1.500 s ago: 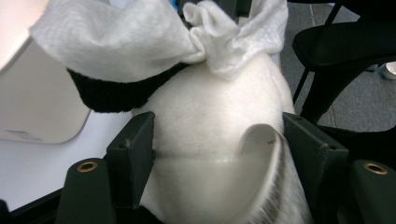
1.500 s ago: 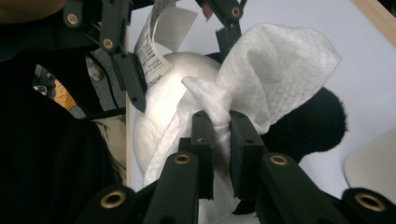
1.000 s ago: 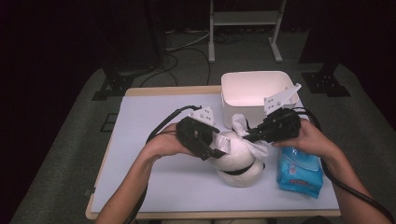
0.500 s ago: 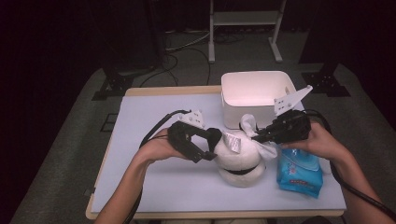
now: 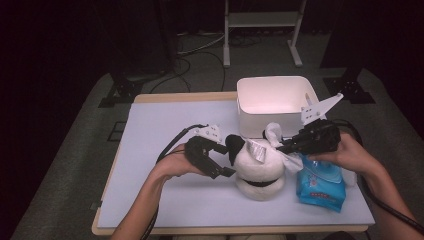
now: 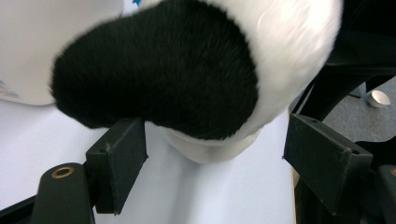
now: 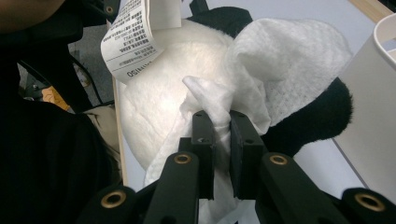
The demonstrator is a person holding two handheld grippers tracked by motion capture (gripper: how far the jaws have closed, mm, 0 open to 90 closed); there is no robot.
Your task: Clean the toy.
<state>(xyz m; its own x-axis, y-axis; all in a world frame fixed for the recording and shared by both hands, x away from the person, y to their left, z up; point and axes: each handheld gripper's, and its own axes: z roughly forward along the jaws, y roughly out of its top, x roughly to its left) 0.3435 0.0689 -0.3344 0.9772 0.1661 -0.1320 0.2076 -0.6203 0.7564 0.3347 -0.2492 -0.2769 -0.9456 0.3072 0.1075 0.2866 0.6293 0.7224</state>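
Observation:
A black-and-white plush panda (image 5: 260, 170) sits on the pale table (image 5: 165, 125), near its front right. My left gripper (image 5: 226, 162) is at the toy's left side. In the left gripper view the gripper (image 6: 222, 150) stands open, and a black furry part of the panda (image 6: 159, 70) lies between the jaws without being squeezed. My right gripper (image 5: 283, 147) comes in from the right and is shut on a crumpled white wipe (image 7: 280, 60) laid against the panda's white fur (image 7: 154, 107). Its jaws (image 7: 222, 123) pinch a fold of that wipe. A printed label (image 7: 135, 32) hangs off the toy.
A blue pack of wipes (image 5: 322, 187) lies under my right hand, right of the panda. An open white bin (image 5: 275, 100) stands just behind the toy at the back right. Cables trail from both grippers, and the table's edge is near the pack.
My left gripper has sunk a little and drawn back along the panda's left side. My right gripper, still holding the wipe, has slid slightly to the right.

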